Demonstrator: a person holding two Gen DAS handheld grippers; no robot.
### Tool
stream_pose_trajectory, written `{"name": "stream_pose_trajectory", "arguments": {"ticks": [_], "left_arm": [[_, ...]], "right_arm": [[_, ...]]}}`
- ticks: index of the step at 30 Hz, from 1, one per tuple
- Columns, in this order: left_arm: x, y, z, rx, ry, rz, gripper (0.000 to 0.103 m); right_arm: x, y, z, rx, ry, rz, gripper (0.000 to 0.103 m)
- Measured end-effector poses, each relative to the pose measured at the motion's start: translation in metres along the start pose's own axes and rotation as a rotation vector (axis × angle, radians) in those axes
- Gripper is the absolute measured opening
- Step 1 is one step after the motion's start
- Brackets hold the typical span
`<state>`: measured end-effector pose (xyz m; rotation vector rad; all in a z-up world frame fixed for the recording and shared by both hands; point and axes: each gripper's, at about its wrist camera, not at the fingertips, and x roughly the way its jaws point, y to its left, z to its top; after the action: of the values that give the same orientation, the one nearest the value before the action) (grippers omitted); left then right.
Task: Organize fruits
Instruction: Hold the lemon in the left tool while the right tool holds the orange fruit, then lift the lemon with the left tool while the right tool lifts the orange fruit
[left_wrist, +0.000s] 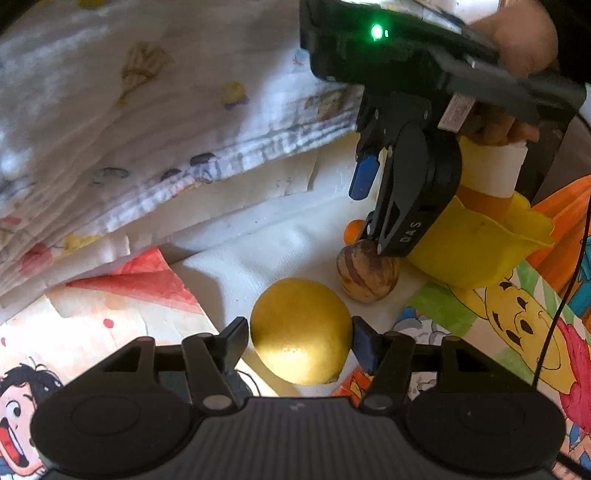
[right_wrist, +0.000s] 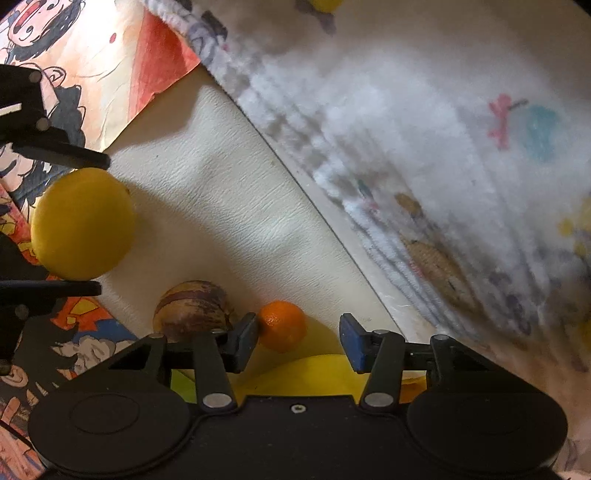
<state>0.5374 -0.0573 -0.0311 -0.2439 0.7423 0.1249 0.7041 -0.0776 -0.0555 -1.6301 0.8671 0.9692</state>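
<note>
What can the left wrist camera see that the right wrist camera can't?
Only the left wrist view shows the yellow container, a bear drawing and the person's hand. Only the right wrist view shows the small orange whole, beside an open right gripper. Both show the big yellow fruit between the left gripper fingers, and the striped brown fruit.

Fruit on a white padded surface (left_wrist: 258, 236)

Around the striped brown fruit (left_wrist: 367, 271): a lemon (left_wrist: 301, 330) near in front, a small orange (left_wrist: 354, 229) just behind, a yellow container (left_wrist: 476, 243) touching its right side, cartoon posters (left_wrist: 517, 325) right and left, a printed blanket (left_wrist: 147, 110) well behind.
</note>
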Motion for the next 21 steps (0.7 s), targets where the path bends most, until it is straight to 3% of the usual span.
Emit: {"name": "stream_pose_trajectory", "arguments": {"ticks": [4, 15, 21], "left_arm": [[0.006, -0.004, 0.0, 0.026, 0.004, 0.02, 0.064], [0.009, -0.006, 0.0, 0.01, -0.012, 0.037, 0.061], [0.006, -0.003, -0.001, -0.025, -0.018, 0.041, 0.061]], "right_arm": [[0.006, -0.002, 0.002, -0.055, 0.03, 0.022, 0.051], [0.01, -0.001, -0.001, -0.029, 0.023, 0.036, 0.035], [-0.017, 0.004, -0.017, -0.005, -0.045, -0.011, 0.033]]}}
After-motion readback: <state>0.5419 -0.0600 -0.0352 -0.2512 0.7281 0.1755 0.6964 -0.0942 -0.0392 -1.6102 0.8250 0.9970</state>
